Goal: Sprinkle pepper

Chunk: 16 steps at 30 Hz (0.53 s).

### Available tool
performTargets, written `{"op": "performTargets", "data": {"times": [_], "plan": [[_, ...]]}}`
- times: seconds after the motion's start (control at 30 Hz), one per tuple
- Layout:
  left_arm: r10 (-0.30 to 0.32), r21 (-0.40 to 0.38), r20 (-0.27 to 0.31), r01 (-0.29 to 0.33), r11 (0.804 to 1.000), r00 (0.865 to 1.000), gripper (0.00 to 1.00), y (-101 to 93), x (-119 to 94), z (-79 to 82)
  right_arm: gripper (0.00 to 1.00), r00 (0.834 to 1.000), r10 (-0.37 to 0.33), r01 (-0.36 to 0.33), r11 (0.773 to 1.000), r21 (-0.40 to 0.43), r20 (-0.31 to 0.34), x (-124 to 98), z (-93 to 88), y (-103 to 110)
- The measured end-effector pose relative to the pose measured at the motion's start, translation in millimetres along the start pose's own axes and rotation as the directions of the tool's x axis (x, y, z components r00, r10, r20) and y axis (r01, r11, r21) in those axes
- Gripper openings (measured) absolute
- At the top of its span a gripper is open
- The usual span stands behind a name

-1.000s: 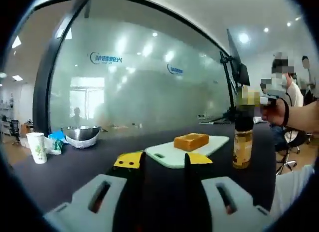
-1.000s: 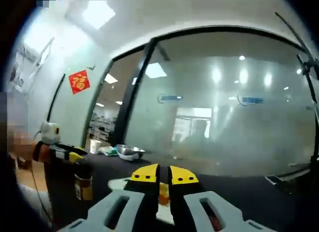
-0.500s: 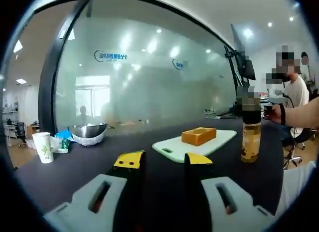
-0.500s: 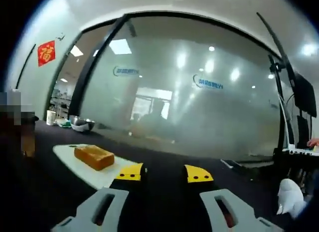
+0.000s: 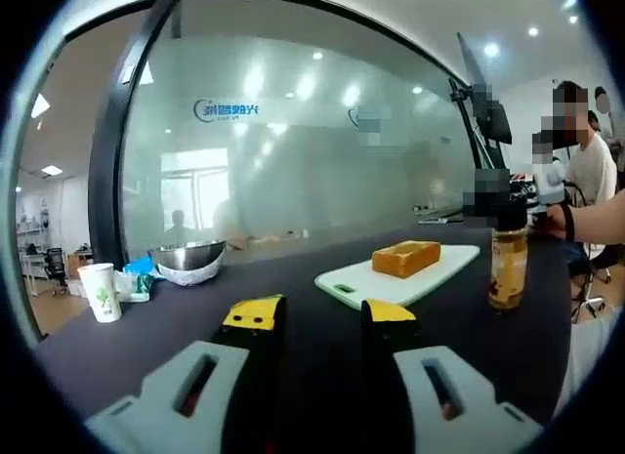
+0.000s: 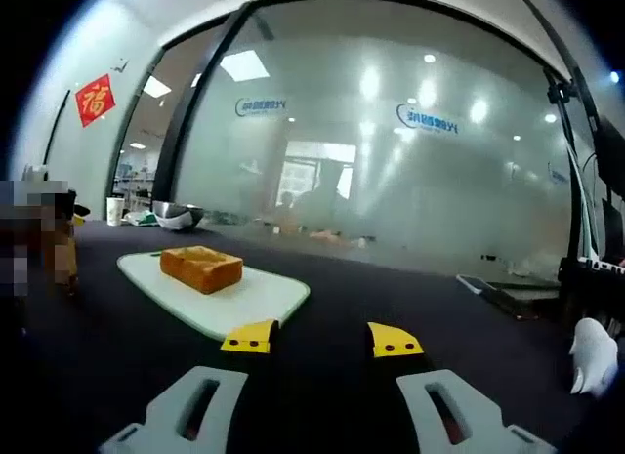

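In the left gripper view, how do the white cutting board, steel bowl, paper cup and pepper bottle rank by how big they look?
1. White cutting board.
2. Shiny steel bowl.
3. Amber pepper bottle with black cap and white paper cup look alike; they stand at different distances from the camera, so I won't rank them.

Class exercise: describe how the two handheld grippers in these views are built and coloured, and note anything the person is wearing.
The left gripper and right gripper match: each has two pale grey plastic jaws with an oval slot, dark inner faces and yellow tip pads. A person's forearm at the edge of the left gripper view wears a dark band at the wrist.
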<state>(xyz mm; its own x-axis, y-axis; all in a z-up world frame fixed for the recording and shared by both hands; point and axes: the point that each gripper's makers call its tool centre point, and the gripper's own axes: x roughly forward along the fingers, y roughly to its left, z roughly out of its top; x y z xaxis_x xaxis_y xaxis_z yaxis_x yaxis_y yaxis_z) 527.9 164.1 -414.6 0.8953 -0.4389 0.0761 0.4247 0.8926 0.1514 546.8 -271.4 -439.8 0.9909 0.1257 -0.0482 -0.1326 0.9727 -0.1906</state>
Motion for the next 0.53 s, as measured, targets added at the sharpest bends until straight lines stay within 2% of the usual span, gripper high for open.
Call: {"op": "performTargets", "data": {"times": [0.2, 0.27, 0.3, 0.37, 0.53], "plan": [[-0.006, -0.012, 0.002, 0.006, 1.0, 1.0, 0.24, 2.0, -2.0, -0.9, 0.29, 1.0, -0.008, 0.008, 1.0, 0.015, 0.015, -2.5, 2.2, -2.5], [-0.032, -0.039, 0.063, 0.034, 0.999, 0.997, 0.24, -2.9, -3.4, 10.0, 0.29, 1.0, -0.014, 0.014, 1.0, 0.009, 0.015, -5.2, 2.8, -1.7], [-0.029, -0.043, 0.069, 0.032, 0.999, 0.997, 0.24, -1.2, -5.7, 10.5, 0.29, 1.0, -0.017, 0.017, 1.0, 0.005, 0.019, -5.8, 3.5, -1.7], [-0.014, -0.034, 0.058, 0.016, 0.999, 0.998, 0.24, 1.4, -5.2, 7.8, 0.3, 0.999, -0.041, 0.041, 0.999, -0.011, 0.027, -5.7, 4.6, -6.4], [-0.016, -0.016, 0.036, 0.016, 1.0, 0.999, 0.24, -1.4, -2.0, 4.2, 0.3, 0.999, -0.044, 0.044, 0.999, -0.018, 0.029, -5.0, 4.8, -6.6]]}}
